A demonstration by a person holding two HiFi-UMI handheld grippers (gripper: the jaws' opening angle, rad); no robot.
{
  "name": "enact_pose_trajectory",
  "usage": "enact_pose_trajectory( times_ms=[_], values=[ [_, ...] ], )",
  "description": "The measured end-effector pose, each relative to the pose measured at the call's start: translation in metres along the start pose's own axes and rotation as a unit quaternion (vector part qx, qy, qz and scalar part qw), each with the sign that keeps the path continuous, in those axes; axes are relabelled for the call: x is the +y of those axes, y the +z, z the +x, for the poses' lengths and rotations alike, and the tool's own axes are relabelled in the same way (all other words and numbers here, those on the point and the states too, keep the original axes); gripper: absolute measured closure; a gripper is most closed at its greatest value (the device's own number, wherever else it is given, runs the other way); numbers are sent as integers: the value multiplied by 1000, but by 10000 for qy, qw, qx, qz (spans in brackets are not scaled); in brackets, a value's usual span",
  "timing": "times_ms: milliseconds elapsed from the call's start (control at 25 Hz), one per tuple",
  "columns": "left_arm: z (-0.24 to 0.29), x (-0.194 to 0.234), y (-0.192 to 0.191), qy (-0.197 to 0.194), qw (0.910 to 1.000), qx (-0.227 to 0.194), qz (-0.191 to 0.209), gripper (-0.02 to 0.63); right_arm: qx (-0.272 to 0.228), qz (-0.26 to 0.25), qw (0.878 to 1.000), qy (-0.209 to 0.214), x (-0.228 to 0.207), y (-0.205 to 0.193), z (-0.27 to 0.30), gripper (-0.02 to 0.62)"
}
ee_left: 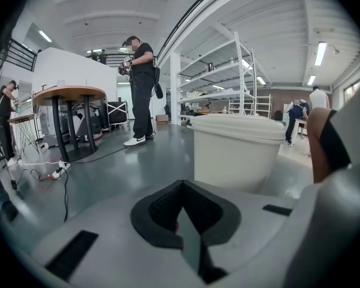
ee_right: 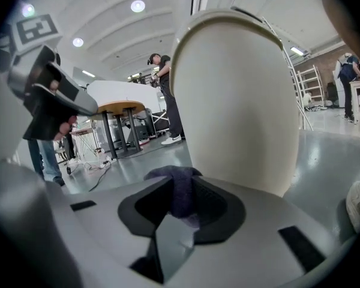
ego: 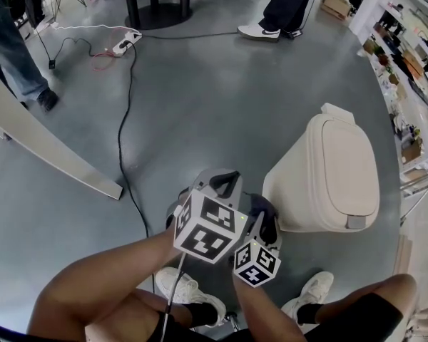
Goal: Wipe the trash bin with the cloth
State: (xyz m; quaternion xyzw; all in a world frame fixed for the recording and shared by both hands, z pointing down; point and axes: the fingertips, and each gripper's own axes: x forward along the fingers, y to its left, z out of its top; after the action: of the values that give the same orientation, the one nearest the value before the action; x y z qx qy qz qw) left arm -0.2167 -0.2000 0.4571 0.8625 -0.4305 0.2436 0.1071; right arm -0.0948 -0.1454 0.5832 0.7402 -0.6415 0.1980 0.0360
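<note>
A cream trash bin [ego: 328, 177] with its lid closed stands on the grey floor right of my grippers; it also shows in the left gripper view [ee_left: 237, 149]. In the right gripper view the trash bin [ee_right: 240, 101] fills the picture close ahead. My right gripper [ego: 265, 216] [ee_right: 183, 182] is shut on a purple cloth [ee_right: 179, 191], held just short of the bin's lower left side. The cloth [ego: 260, 206] shows as a dark wad. My left gripper [ego: 226, 182] [ee_left: 181, 188] hovers beside it, shut and empty, aimed past the bin.
A black cable [ego: 125, 141] and power strip [ego: 125, 45] lie on the floor to the left. A long white curved panel [ego: 50, 152] crosses the left side. Shelving [ego: 406, 55] lines the right. People stand at the back. My white shoes [ego: 182, 287] are below the grippers.
</note>
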Motion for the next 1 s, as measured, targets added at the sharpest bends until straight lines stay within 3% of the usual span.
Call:
enact_pose_trajectory(
  times_ms=[240,600,1000],
  values=[
    [-2,6,-2,-50,9992,55,-382,606,-451,254,9982,294,22,51,-24,502],
    [-3,-1,7,-55,9999,-56,-113,606,-920,593,9936,286,25,120,-38,502],
    [-1,-1,0,-107,9999,-19,-1,606,-935,722,9930,5,27,130,-22,502]
  ],
)
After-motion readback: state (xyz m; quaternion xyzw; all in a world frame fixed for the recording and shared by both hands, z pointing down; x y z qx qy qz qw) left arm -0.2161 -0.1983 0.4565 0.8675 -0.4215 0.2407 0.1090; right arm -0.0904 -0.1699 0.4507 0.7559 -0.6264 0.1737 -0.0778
